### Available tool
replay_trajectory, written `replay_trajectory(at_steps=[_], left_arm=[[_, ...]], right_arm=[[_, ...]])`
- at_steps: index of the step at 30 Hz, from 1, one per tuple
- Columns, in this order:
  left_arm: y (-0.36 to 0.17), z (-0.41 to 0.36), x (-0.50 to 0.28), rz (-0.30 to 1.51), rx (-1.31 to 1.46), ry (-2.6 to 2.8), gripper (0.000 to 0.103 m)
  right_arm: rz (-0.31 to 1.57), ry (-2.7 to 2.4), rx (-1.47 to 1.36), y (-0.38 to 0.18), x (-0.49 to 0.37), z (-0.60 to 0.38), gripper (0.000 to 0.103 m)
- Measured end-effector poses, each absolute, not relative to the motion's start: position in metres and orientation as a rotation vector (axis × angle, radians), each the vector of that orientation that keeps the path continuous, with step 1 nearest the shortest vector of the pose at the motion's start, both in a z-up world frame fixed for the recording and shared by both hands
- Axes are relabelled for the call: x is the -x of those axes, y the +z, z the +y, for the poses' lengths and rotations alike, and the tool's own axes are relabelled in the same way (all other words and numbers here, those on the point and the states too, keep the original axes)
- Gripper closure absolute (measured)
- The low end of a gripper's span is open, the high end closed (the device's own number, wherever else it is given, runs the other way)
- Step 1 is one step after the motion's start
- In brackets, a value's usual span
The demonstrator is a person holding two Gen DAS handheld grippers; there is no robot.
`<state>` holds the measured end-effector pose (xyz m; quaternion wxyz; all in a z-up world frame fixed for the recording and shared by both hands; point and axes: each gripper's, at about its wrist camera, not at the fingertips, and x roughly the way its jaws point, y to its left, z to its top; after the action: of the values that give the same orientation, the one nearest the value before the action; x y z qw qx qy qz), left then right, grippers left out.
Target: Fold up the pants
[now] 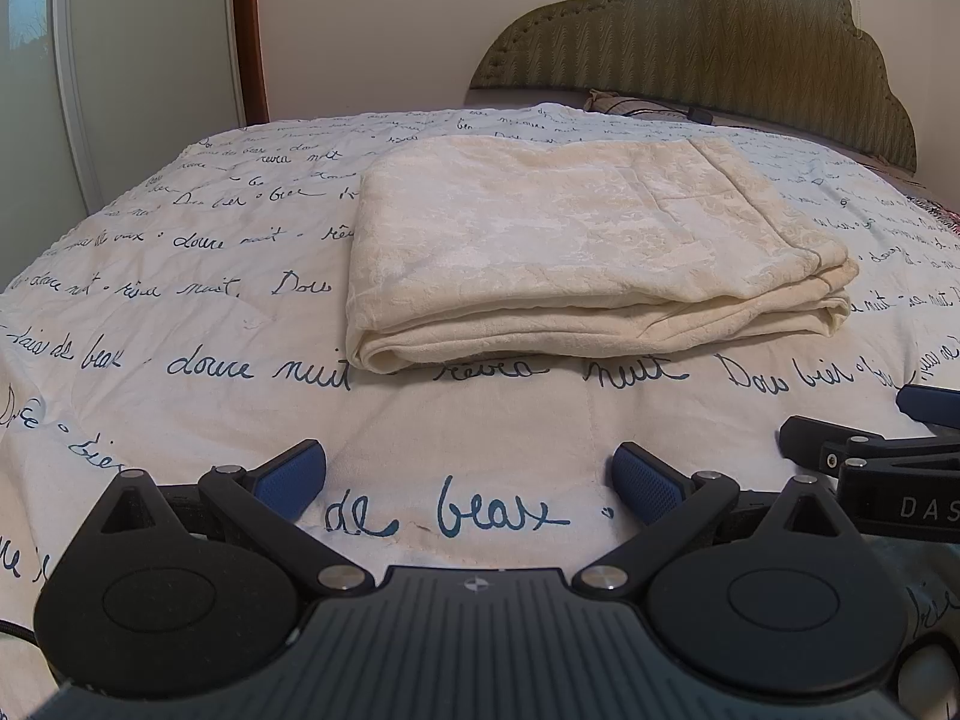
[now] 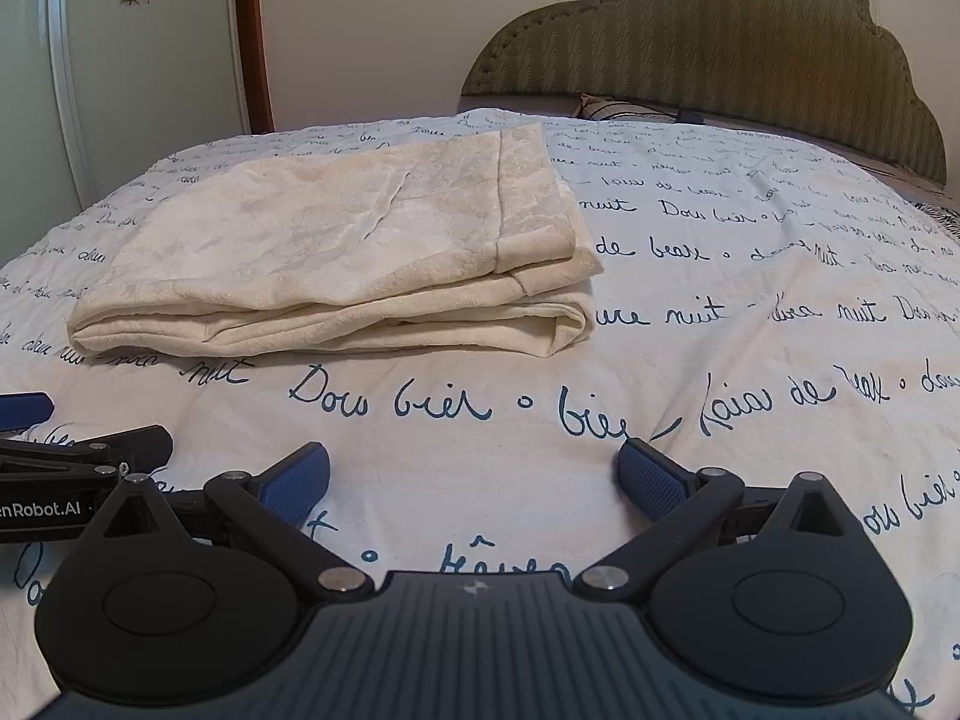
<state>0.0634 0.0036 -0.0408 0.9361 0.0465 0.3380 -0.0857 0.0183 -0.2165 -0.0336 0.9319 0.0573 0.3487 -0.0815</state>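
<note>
Cream textured pants [image 1: 576, 252] lie folded into a flat rectangular stack on the bed, several layers showing along the near edge. In the right wrist view the same pants [image 2: 336, 252] sit left of centre. My left gripper [image 1: 468, 489] is open, low over the bedspread, short of the stack with nothing between its blue pads. My right gripper [image 2: 474, 486] is also open and empty, beside the left one and nearer the stack's right end. Each gripper's side shows at the edge of the other's view.
A white bedspread [image 1: 180, 312] with dark blue handwriting covers the bed. A green padded headboard [image 1: 708, 42] stands at the far end with a pillow [image 1: 636, 102] below it. A wardrobe door [image 1: 150, 60] is on the left.
</note>
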Motion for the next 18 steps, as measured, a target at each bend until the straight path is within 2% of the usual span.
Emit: replay_trajectory(at_steps=[18], left_arm=[[-0.0408,0.0037,-0.0633,0.691,-0.096,-0.176,0.0]], right_arm=[[0.71,-0.139,-0.109,-0.0329,-0.0178,-0.2127,0.0]])
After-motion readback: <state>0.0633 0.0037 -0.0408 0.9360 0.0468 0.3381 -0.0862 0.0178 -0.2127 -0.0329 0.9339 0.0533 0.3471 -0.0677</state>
